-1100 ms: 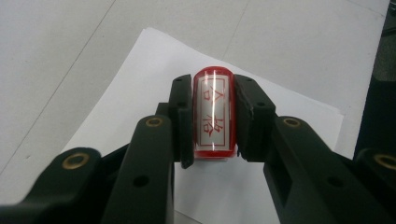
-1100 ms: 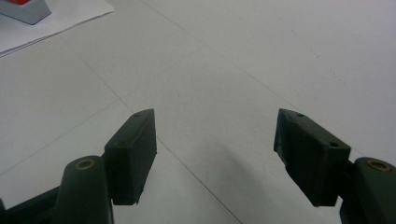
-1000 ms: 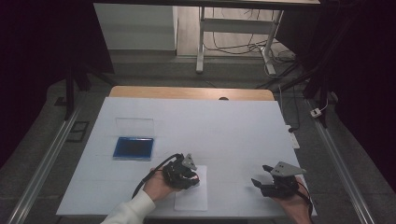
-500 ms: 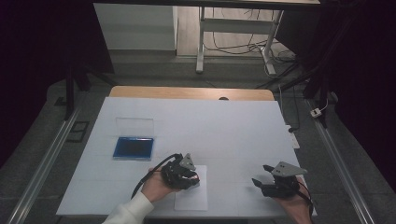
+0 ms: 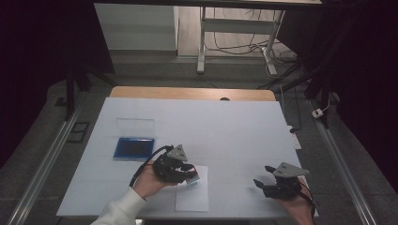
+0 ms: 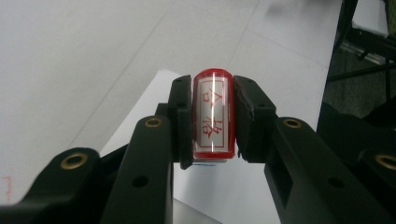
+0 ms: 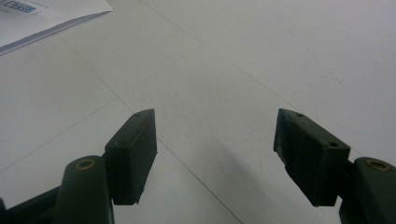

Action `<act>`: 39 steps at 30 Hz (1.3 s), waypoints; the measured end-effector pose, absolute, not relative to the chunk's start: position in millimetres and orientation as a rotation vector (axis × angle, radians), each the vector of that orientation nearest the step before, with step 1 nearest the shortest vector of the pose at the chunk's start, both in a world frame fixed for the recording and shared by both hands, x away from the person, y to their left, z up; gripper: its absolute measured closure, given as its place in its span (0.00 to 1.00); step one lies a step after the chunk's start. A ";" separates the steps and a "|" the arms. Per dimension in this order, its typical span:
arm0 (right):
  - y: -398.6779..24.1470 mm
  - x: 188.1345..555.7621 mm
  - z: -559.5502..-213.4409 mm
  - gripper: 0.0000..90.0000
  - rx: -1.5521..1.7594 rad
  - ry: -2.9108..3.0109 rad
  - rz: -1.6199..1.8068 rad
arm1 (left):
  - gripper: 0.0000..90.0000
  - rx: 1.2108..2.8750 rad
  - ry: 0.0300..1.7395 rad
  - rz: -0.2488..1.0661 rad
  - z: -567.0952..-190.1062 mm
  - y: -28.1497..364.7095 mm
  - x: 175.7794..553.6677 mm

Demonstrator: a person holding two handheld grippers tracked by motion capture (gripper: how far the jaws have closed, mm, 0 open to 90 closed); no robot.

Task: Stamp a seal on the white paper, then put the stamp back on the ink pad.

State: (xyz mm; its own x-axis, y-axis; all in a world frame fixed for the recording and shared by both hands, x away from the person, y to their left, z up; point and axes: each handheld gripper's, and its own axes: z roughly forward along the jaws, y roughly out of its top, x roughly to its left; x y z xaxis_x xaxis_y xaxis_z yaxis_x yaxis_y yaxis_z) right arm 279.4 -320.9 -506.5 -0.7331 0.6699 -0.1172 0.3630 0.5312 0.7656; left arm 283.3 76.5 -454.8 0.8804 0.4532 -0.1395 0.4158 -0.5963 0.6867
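The step in hand looks like stamping: the left hand-held gripper [image 5: 184, 172] has its jaws clamped on a red stamp [image 6: 213, 114] and holds it over the sheet of paper [image 5: 192, 198] lying near the desk's front edge, left of its middle. A small blue mark sits on the sheet's upper part, just beside the gripper. The next move probably calls for either another level press onto the sheet or a carry back to the blue ink pad [image 5: 134, 148] toward the desk's left edge, with its clear lid [image 5: 135, 126] just behind it. The stamp is a short red cylinder with a glossy white label bearing red characters. The right hand-held gripper [image 7: 215, 156] rests open near the front right corner, holding nothing.
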 end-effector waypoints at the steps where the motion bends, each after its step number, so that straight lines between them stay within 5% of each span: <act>1: -321.0 279.4 -506.3 0.33 0.844 2.373 1.053 | 0.78 2.276 0.625 0.069 -453.2 78.6 283.2; 19: -319.9 279.2 -506.3 0.33 0.848 2.377 1.052 | 0.77 2.195 0.773 0.179 -432.8 136.5 297.9; 39: -320.2 279.5 -507.1 0.33 0.843 2.383 1.044 | 0.77 2.193 1.095 0.308 -456.4 213.8 330.2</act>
State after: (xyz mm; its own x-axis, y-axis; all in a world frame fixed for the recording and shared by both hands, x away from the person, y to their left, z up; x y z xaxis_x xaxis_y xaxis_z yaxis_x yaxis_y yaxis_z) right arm 279.5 -320.2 -507.1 -0.7360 0.6664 -0.1194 0.3640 0.5382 0.7602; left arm 330.2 213.8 -456.4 0.6222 0.7790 -0.0782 0.6237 -0.4328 0.6509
